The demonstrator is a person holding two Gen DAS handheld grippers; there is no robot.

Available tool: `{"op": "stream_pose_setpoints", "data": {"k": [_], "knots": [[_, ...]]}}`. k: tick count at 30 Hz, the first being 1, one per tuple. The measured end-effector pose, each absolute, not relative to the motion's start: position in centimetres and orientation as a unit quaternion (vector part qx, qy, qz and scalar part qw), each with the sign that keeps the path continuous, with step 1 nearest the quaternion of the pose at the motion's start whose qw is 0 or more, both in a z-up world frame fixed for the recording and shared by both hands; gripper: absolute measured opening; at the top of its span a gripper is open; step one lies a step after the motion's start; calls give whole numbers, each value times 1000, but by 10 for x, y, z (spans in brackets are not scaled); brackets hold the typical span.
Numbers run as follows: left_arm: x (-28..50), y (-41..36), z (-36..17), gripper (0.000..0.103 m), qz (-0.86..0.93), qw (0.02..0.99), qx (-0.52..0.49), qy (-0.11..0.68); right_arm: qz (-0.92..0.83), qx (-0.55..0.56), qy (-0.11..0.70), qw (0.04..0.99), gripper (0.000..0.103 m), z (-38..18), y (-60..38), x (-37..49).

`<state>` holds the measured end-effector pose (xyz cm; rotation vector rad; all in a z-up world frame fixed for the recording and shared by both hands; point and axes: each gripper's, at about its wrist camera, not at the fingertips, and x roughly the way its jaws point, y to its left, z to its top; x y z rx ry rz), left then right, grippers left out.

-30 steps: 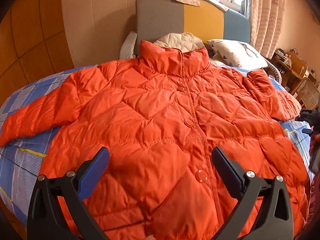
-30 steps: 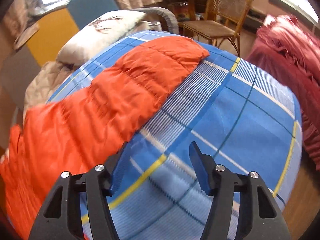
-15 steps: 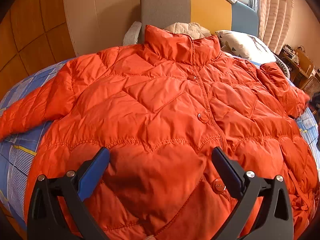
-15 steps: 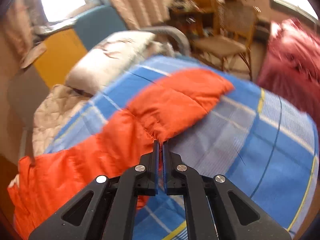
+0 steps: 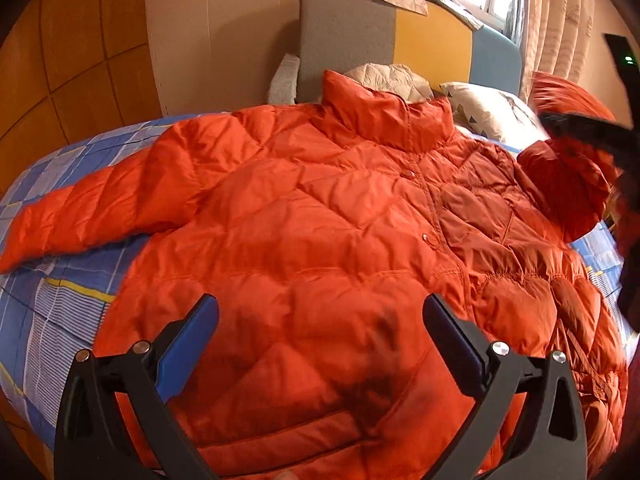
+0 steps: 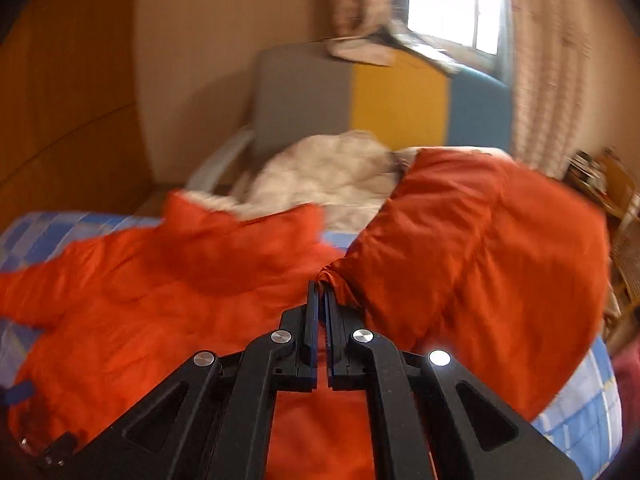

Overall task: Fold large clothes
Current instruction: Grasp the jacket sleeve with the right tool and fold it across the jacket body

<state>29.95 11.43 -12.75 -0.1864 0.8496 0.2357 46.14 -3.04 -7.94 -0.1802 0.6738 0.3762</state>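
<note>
Sleeve (image 6: 480,264) hangs pinched in your right gripper (image 6: 322,292), lifted above the orange puffer jacket (image 5: 320,240) spread on the checked bed (image 5: 60,300); your left gripper (image 5: 320,320) hovers spread over its hem.

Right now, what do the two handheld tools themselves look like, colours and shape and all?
Both look alike. The left tool has two matte black plastic fingers with triangular cut-outs, round silver pivot pins and flat blue pads on the inner faces. The right tool has the same black frame with silver pins and thin blue pad edges. No cables, markings or sleeves show in either view.
</note>
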Motion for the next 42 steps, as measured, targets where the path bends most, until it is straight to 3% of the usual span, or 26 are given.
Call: {"op": "stream_pose_setpoints", "data": {"k": [5,7,8,9,10,11,14,24,30,35,42], "knots": [[288,138,-123,101,99,899,-126,408,225,-91,362,900,3,-101,17,442],[285,148,-121,99,91,898,-145,406,232,-87,367,896,10,-103,24,432],[286,151,-121,97,89,897,-151,407,243,-73,374,892,31,-104,25,429],[285,153,-121,95,84,896,-159,406,250,-61,378,889,66,-104,24,425],[285,155,-120,93,78,895,-166,405,253,-51,375,891,80,-104,22,420],[287,157,-120,90,76,894,-172,406,256,-44,369,892,85,-103,19,413],[290,160,-122,86,72,891,-183,409,273,-1,385,881,85,-108,10,403],[298,151,-131,87,57,891,-168,418,171,229,379,880,85,-105,-95,438],[298,147,-131,91,47,892,-164,418,374,307,389,784,85,-88,-29,471],[304,147,-128,95,37,895,-165,412,413,329,366,767,86,-72,-29,445],[354,163,-136,94,10,879,-217,424,258,315,384,829,86,-96,-112,420]]}}
